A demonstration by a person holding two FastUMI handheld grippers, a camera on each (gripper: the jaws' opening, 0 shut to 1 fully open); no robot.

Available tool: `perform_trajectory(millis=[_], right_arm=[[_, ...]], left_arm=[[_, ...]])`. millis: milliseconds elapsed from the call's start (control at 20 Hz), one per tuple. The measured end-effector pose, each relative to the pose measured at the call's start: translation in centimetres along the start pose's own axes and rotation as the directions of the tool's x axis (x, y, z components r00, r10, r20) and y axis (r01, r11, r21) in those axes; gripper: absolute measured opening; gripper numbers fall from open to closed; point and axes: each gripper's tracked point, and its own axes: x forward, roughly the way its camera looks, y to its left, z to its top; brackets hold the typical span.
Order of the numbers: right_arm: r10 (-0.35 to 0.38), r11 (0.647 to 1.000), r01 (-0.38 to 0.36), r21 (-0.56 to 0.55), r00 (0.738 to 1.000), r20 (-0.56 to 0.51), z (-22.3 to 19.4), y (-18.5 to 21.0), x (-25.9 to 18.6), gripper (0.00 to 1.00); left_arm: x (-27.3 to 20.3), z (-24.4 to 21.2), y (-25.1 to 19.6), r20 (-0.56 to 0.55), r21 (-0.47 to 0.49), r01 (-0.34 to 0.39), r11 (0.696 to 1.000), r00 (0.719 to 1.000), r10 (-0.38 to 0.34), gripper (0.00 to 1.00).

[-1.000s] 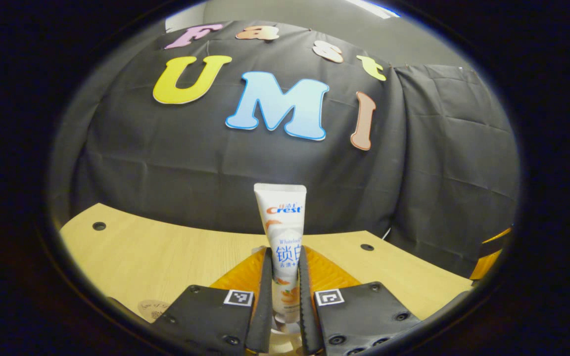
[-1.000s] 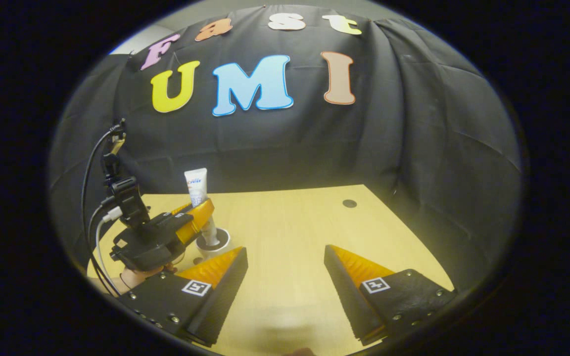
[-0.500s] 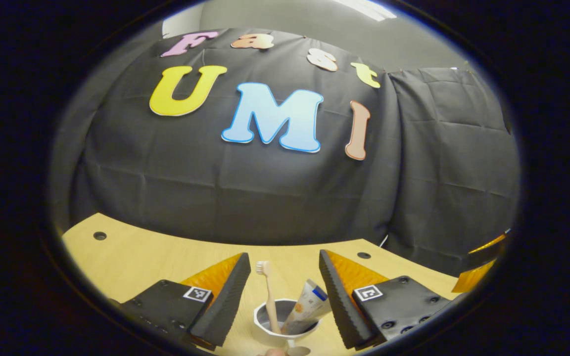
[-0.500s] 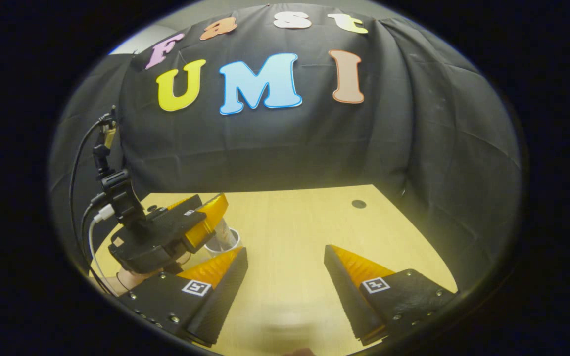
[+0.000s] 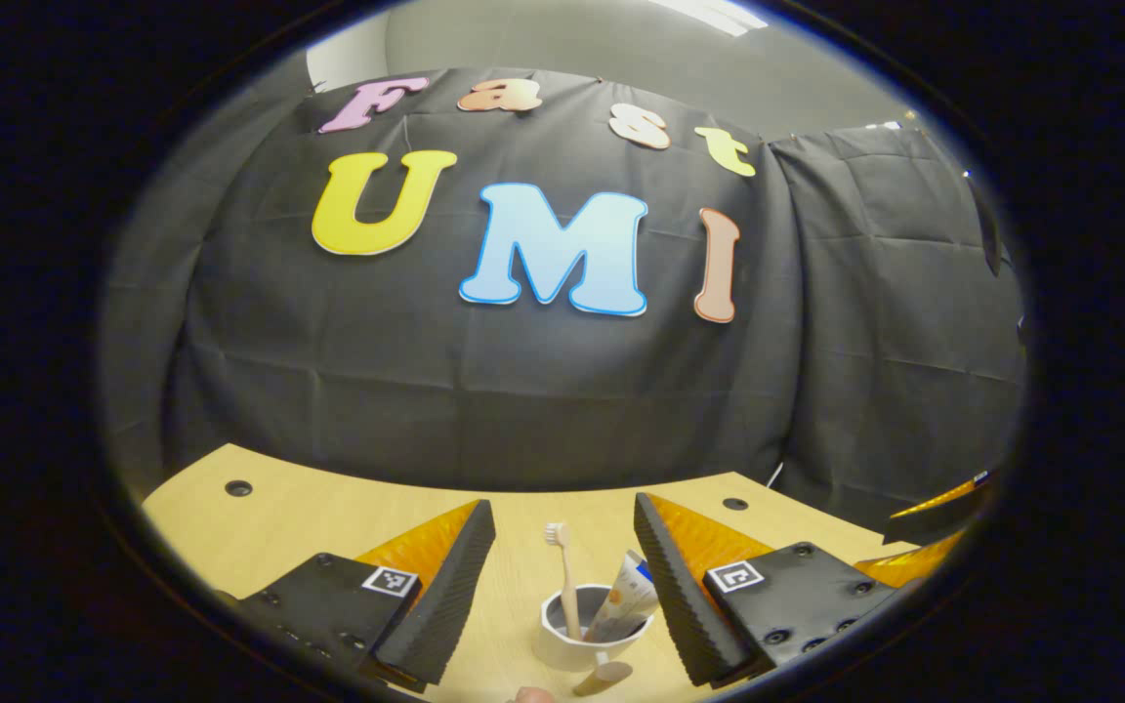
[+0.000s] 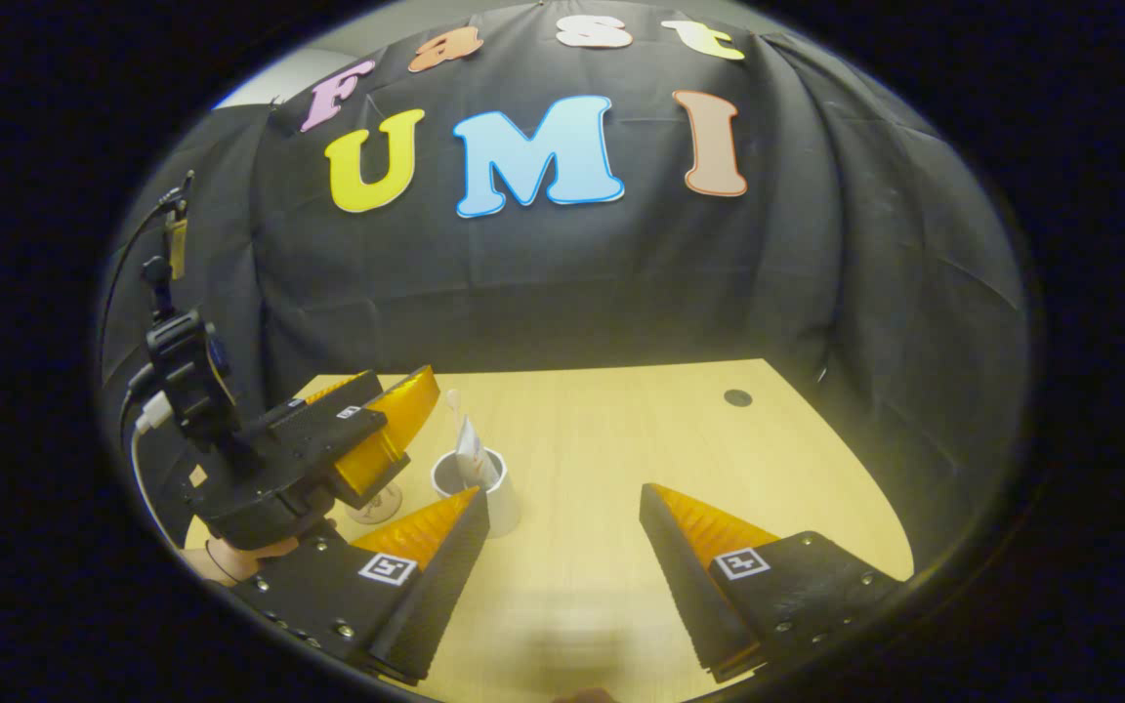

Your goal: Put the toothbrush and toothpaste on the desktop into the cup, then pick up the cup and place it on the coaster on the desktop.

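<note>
Cup on tabletop, toothbrush and toothpaste already inside, both leaning out past rim.
Handling guess: small rigid cup, light, smooth wall likely slippery; top-heavy with contents, tips easily. Grip mid-wall, claw fingers either side, below rim.
Left claw released, spread wide, cup just ahead between fingers, no contact.
Right claw released, holds nothing; cup ahead to its left.
Coaster just beside cup.
</note>
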Motion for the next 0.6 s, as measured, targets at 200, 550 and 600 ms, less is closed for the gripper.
perform_trajectory(millis=[200, 550, 600], right_arm=[[0.027, 1.0, -0.028, -0.011, 0.999, -0.047, -0.7, 1.5, 1.2, 0.95], [0.091, 0.995, -0.094, -0.012, 0.979, -0.18, -2.1, 5.2, 3.8, 0.95], [0.096, 0.995, -0.1, -0.009, 0.975, -0.198, -2.4, 5.6, 4.1, 0.96]], left_arm=[[-2.7, 1.5, 1.3, 0.011, -0.004, -0.047, 0.999, 0.999, 0.048, 0.92], [-8.2, 3.4, 4.0, 0.019, -0.009, -0.142, 0.99, 0.99, 0.142, 0.92], [-8.8, 3.6, 4.4, 0.018, -0.009, -0.152, 0.988, 0.988, 0.152, 0.92]])
